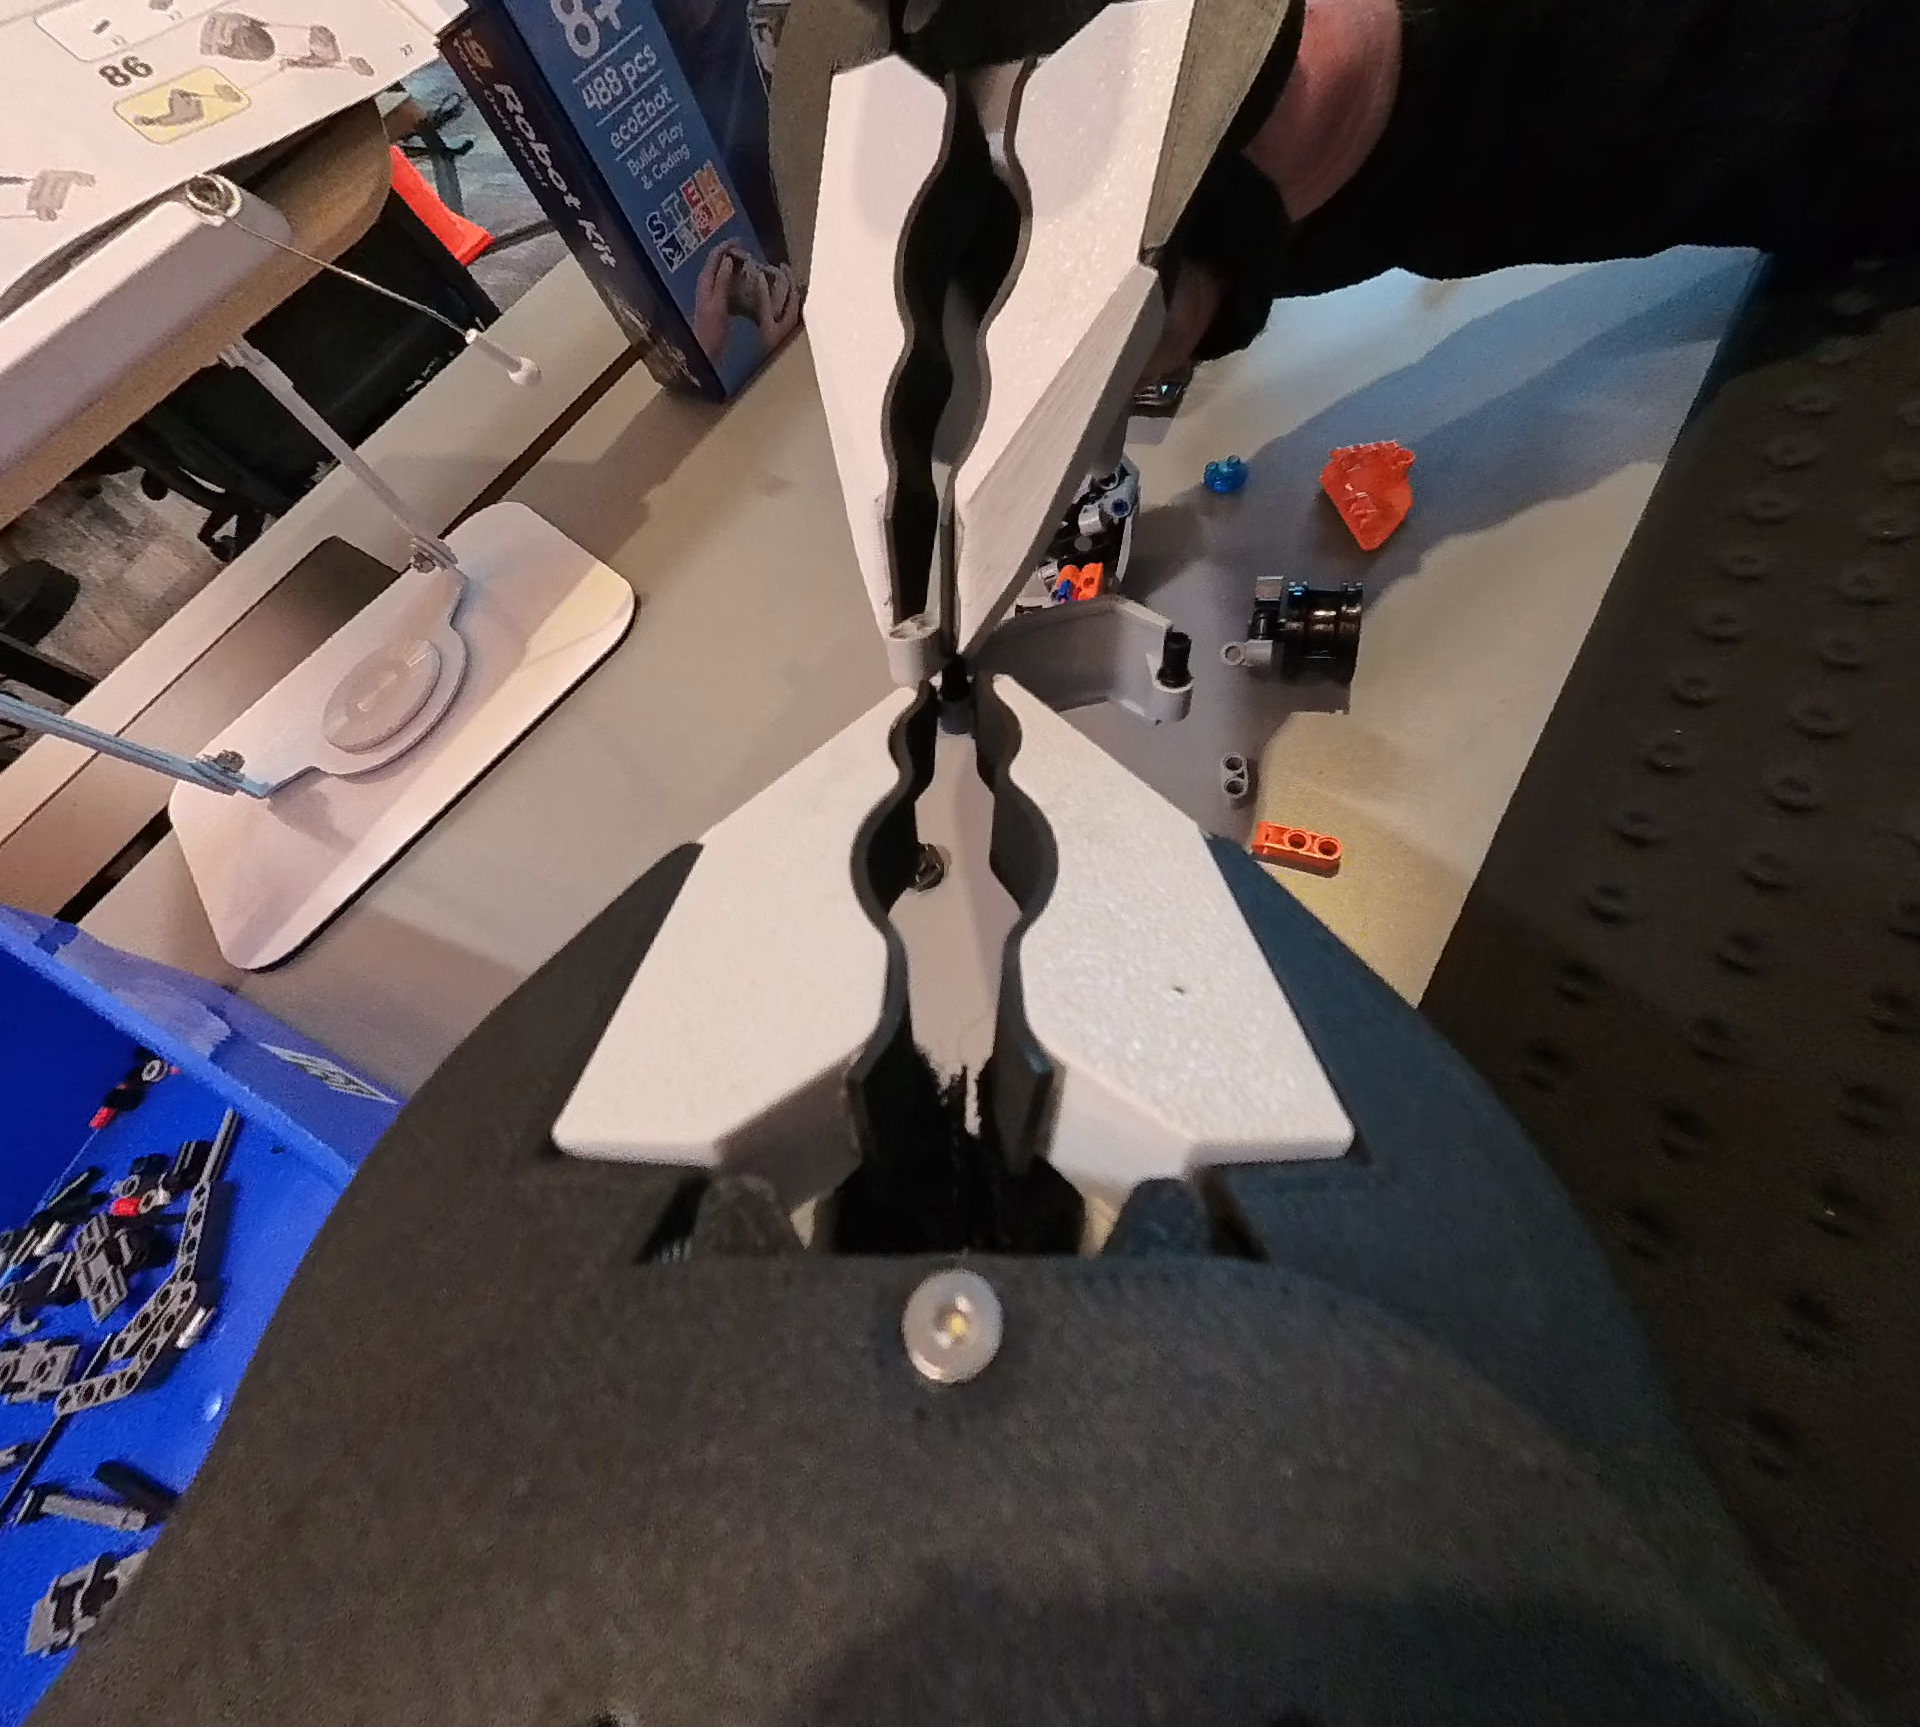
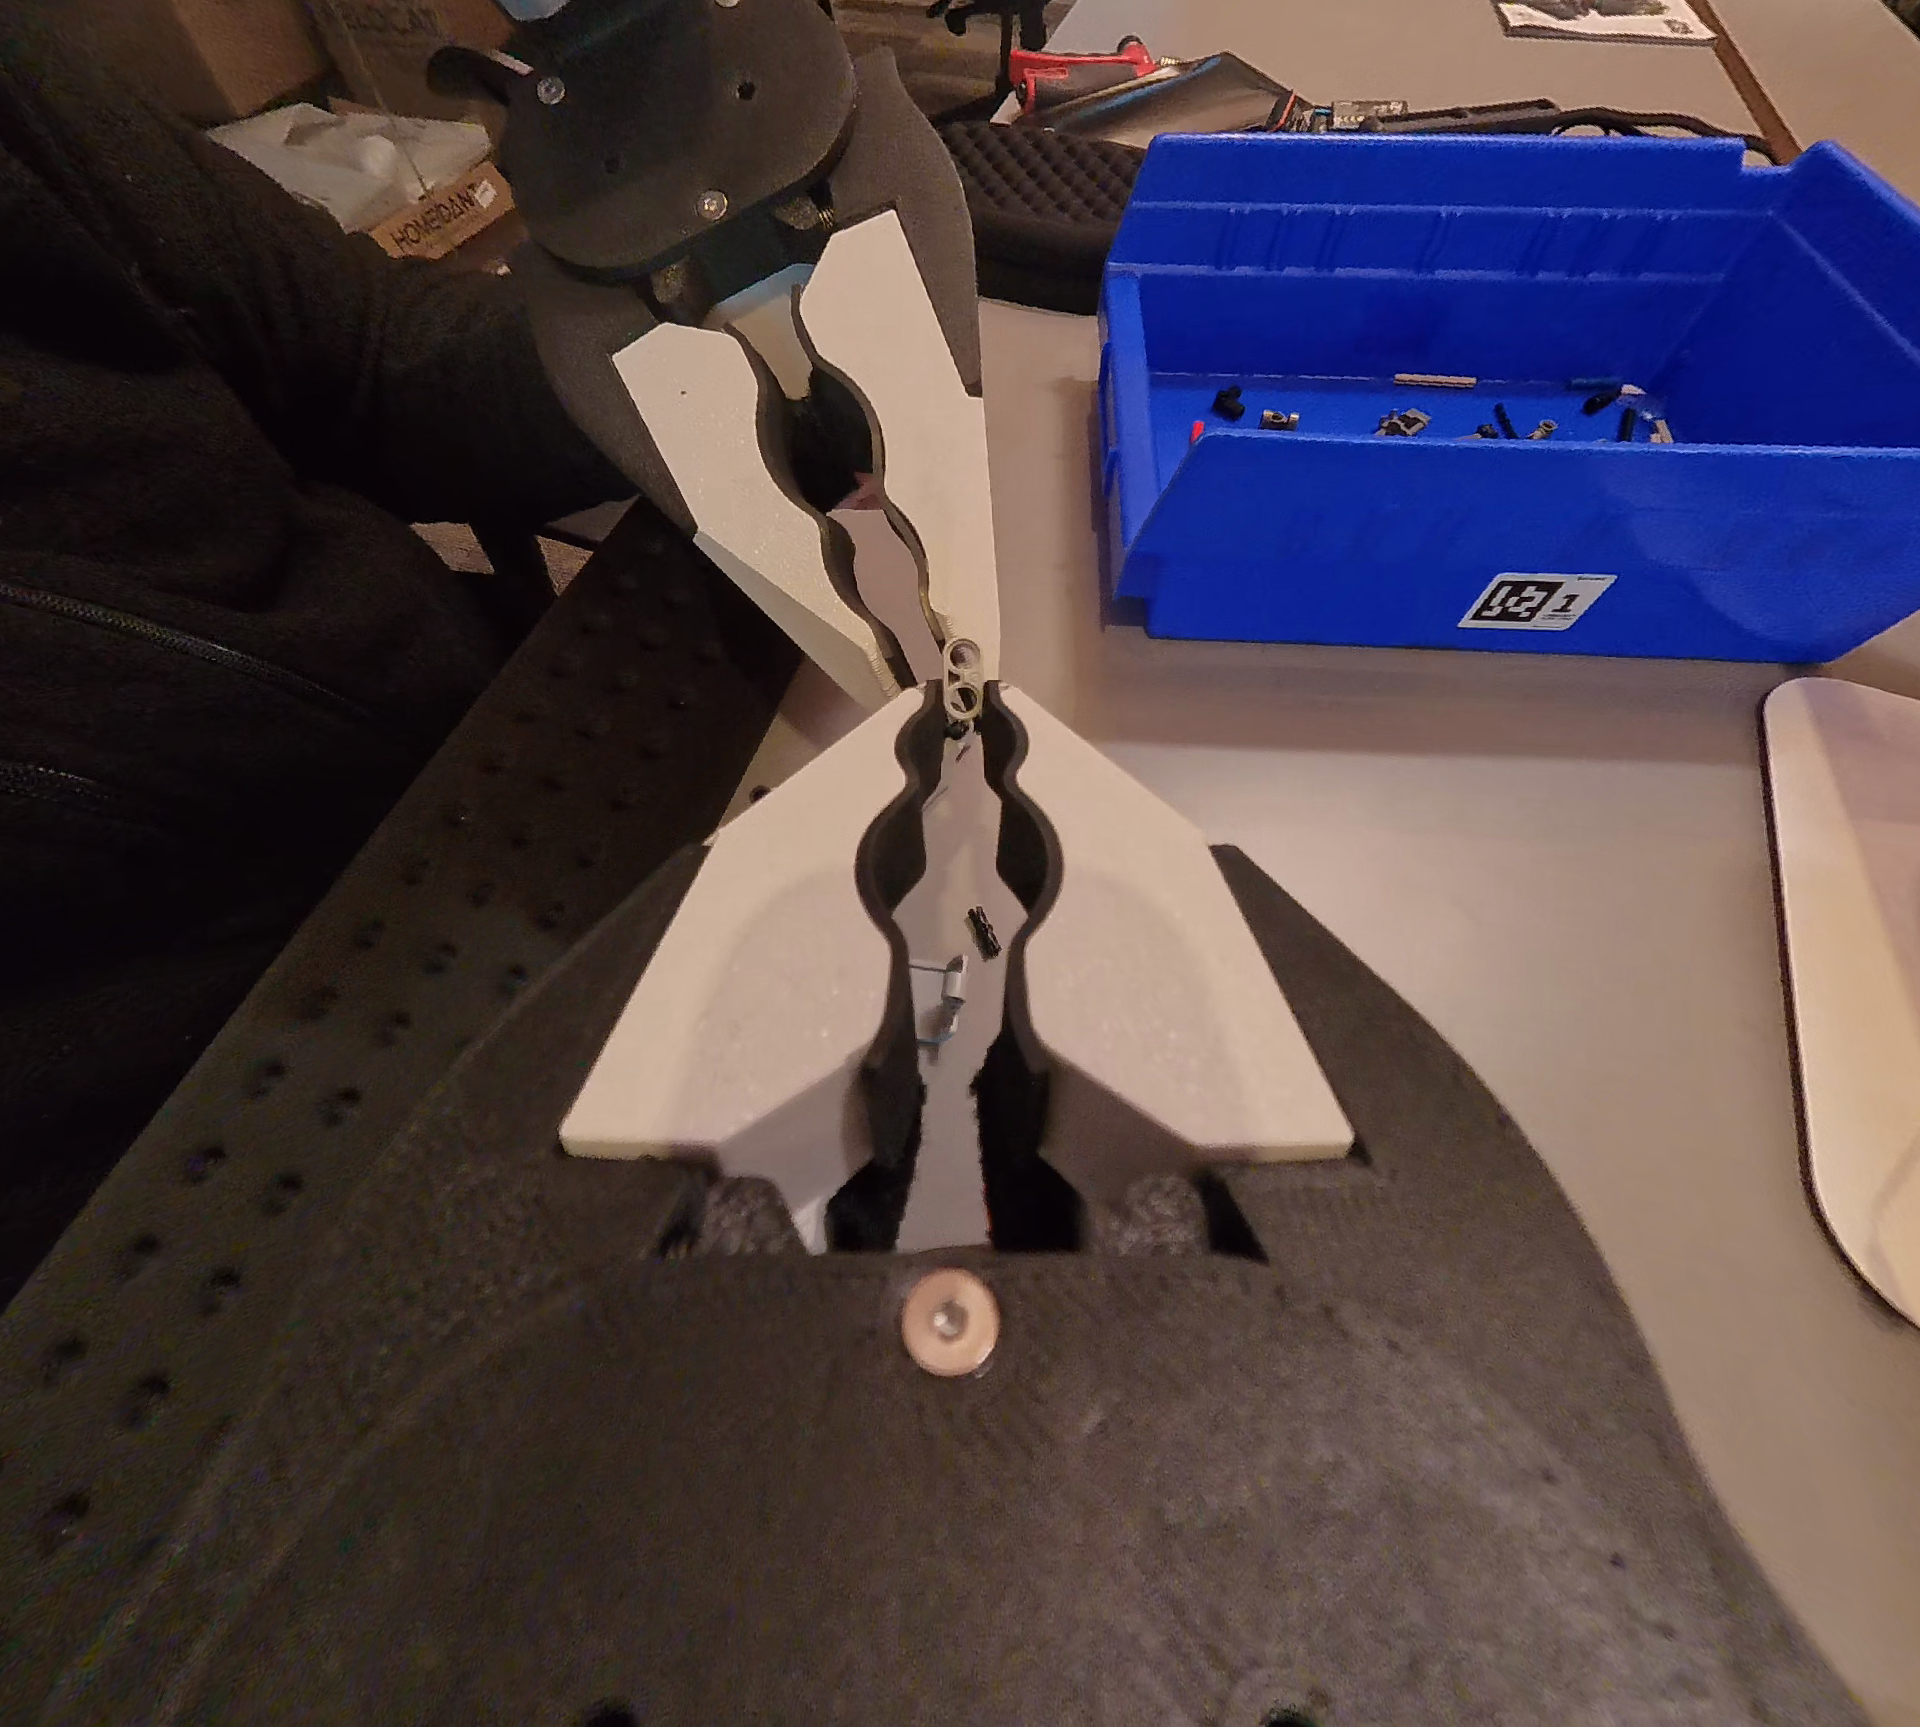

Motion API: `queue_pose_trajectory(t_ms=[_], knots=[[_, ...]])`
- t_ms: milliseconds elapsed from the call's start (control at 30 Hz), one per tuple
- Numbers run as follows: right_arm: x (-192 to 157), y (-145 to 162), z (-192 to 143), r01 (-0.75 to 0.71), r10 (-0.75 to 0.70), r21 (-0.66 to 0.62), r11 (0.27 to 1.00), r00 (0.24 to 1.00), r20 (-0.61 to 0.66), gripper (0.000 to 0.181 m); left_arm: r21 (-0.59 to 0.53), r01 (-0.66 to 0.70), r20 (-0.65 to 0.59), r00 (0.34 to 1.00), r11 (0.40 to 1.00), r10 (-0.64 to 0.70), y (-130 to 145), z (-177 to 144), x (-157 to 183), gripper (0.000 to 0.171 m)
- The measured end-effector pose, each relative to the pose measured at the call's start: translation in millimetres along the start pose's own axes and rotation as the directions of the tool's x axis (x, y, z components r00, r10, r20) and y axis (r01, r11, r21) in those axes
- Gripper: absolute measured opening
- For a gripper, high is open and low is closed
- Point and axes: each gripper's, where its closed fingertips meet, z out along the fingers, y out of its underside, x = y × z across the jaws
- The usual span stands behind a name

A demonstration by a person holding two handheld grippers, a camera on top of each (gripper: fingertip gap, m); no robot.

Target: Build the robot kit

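Facing tip to tip over table (image 1: 727,472): grippers; bin (image 1: 156,1158) at eight o'clock, loose bricks (image 1: 1299,628) at two o'clock.

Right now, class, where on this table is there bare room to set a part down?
Bare table lies between the blue bin and the white stand base. It is crowded right of the claws, around the orange beam, black wheel and grey bracket.

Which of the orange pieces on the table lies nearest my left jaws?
The flat orange beam with holes, just right of the left gripper. The bulkier translucent orange shell piece lies farther off, beside the small blue stud.
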Motion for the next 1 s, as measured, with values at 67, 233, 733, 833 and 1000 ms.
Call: queue_pose_trajectory(t_ms=[67, 233, 733, 833, 1000], knots=[[0, 1, 0, -0.001, 0.001, -0.004, 1.000, 1.000, 0.000, 0.005, -0.003, 0.001, -0.002, 1.000, 1.000, -0.001, 1, 0, 0, 0.004], [1, 4, 1, 0.001, -0.001, -0.032, 0.999, 1.000, -0.008, 0.005, -0.008, 0.004, -0.008, 1.000, 1.000, -0.004, 3, 2, 1, 0.004], [7, 17, 3, -0.057, 0.058, -0.039, 0.998, 0.998, 0.019, 0.004, -0.012, 0.058, -0.058, 0.997, 0.998, -0.058, 13, 13, 2, 0.004], [7, 18, 3, -0.074, 0.075, -0.026, 0.997, 0.997, 0.037, 0.004, -0.011, 0.065, -0.066, 0.996, 0.998, -0.066, 13, 14, 2, 0.004], [7, 16, 0, -0.107, 0.106, 0.008, 0.994, 0.992, 0.064, 0.004, 0.017, 0.082, -0.074, 0.994, 0.997, -0.080, 10, 13, 1, 0.005]])
